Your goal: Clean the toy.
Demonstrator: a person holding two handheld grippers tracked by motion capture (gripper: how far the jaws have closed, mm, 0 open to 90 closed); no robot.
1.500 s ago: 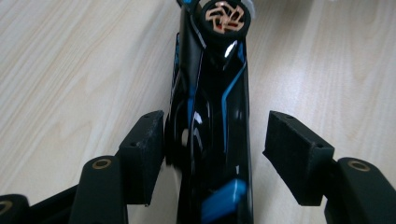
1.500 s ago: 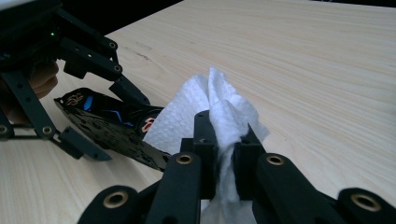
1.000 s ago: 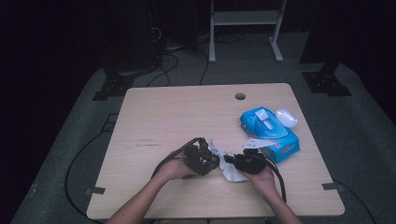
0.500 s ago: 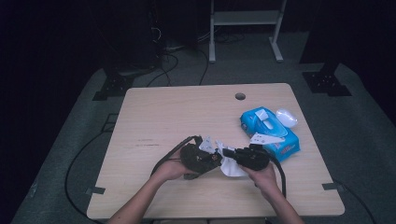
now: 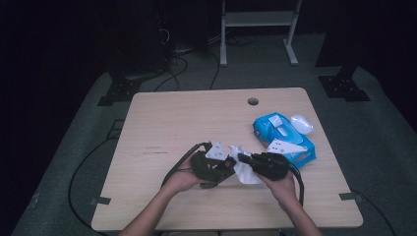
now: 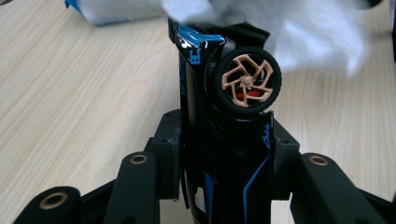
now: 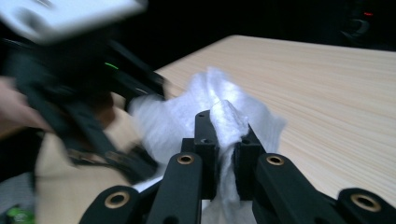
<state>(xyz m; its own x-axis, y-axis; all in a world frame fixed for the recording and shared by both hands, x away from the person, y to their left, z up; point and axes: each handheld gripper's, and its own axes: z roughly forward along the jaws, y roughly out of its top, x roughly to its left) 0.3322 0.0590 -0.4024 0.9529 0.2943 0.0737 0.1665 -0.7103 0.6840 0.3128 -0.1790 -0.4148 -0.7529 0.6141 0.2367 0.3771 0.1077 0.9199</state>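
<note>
My left gripper (image 6: 226, 154) is shut on a black toy car (image 6: 224, 116) with blue trim, held nose-up, its tan-spoked wheel facing the camera. My right gripper (image 7: 226, 135) is shut on a crumpled white wipe (image 7: 187, 112). In the high view the left gripper (image 5: 227, 164) and right gripper (image 5: 244, 160) meet tip to tip above the table's near middle, with the wipe (image 5: 244, 173) hanging between them. The wipe (image 6: 303, 32) lies against the car's upper end. The left gripper (image 7: 70, 93) looms blurred close by in the right gripper view.
A blue pack of wipes (image 5: 282, 137) with its flap open lies right of the hands, a white oval lid (image 5: 301, 124) just behind it. The wooden table (image 5: 187, 118) has a cable hole (image 5: 253, 102) near its far edge. Cables trail from both grippers.
Both hands have lifted slightly, carrying the car and the wipe. The two grippers stay close together with the wipe against the car.
</note>
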